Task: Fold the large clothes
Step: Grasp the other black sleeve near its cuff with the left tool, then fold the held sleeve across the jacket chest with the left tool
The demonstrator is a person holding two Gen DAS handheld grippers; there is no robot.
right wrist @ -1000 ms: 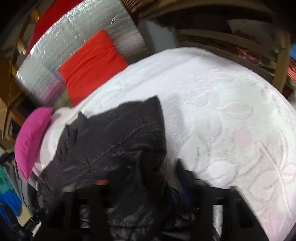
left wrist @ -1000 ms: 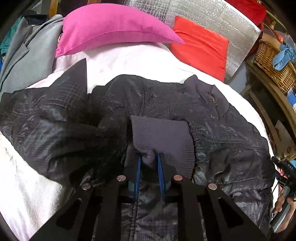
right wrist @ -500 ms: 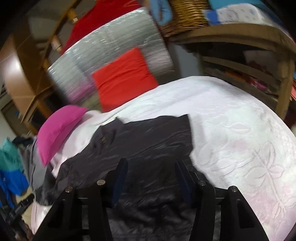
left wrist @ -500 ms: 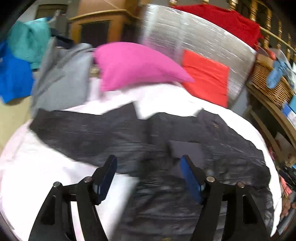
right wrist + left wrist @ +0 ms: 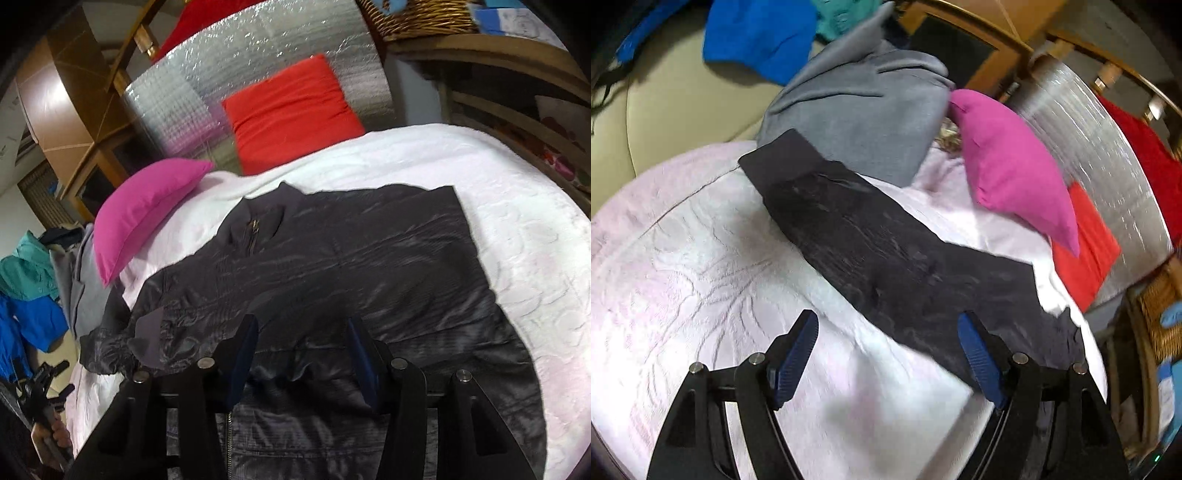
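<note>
A large black quilted jacket [image 5: 369,266] lies spread on the white bedspread [image 5: 517,206], collar and zipper toward the pillows. One sleeve [image 5: 871,236] stretches flat toward the left edge, ending in a dark knit cuff [image 5: 779,158]. My left gripper [image 5: 886,354] is open and empty, hovering over the bed near the base of that sleeve. My right gripper [image 5: 301,354] is open and empty, above the jacket's lower front. A folded-in cuff [image 5: 147,332] shows at the jacket's left side.
A pink pillow [image 5: 1012,173] and a red cushion [image 5: 288,110] lie at the head against a silver foil panel [image 5: 229,74]. A grey garment [image 5: 864,99] and blue clothes [image 5: 757,37] lie by the sleeve end. A wicker basket [image 5: 417,14] sits on wooden shelving to the right.
My left gripper let go of the knit cuff, opened wide and swung left toward the outstretched sleeve. My right gripper lifted back and now hovers open over the jacket's lower front.
</note>
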